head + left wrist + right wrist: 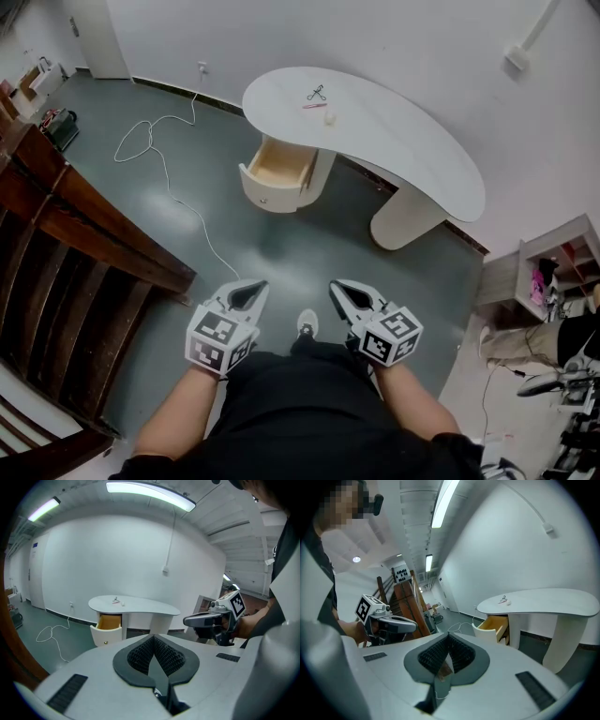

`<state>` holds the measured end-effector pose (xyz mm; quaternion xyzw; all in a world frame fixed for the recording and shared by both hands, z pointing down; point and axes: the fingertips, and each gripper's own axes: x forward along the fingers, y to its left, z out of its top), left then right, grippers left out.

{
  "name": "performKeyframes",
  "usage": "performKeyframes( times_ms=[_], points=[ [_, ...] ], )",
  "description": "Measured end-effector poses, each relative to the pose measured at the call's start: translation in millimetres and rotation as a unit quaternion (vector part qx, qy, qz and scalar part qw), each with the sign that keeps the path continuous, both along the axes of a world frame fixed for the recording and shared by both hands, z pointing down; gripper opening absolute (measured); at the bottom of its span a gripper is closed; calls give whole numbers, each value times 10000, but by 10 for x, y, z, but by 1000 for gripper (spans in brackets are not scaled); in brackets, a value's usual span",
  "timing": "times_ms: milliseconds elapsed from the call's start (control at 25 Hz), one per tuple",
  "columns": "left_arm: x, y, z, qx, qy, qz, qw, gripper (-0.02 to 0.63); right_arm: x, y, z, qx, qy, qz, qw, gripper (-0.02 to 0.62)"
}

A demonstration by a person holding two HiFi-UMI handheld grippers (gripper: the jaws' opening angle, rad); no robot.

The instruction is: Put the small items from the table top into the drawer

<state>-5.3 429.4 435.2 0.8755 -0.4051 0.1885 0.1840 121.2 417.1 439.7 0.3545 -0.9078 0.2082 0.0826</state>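
One drawer [278, 169] (pulled open, wooden inside), small items [317, 96] atop the table [412, 145]

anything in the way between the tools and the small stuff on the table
Nothing visible. Only bare floor lies between the left tool, the right tool and the table with its small items. The white cable lies off to the left. The drawer stands open.
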Motion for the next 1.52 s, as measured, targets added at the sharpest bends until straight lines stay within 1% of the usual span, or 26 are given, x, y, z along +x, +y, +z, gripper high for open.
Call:
performKeyframes(
  times_ms=[200,480,720,880,1000,1120,1280,1520],
  points=[
    [145,-494,-52,38,-22,-158,9999,16,156,-549,-36,19,-72,-84,9999,-2],
    [327,-1046,-86,-20,-45,-454,9990,15,361,-1156,-27,-44,-131,-347,9993,-2],
    [544,-1395,-54,-29,-185,-529,9984,15,511,-1507,7,-7,-111,-608,9981,-2],
    [665,-1503,-33,-107,-229,-509,9984,15,618,-1674,56,-73,-139,-632,9979,-2],
    [659,-1568,11,-166,-298,-533,9980,15,637,-1746,99,-130,-174,-639,9977,-2],
    [622,-1679,18,-189,-286,-597,9976,15,608,-1829,138,-179,-185,-669,9974,-2],
    [581,-1834,93,-233,-252,-575,9978,16,542,-1950,194,-197,-143,-710,9972,-2],
    [511,-2324,139,-196,-122,-498,9985,16,454,-2384,236,-197,-10,-652,9977,-2]
  ],
)
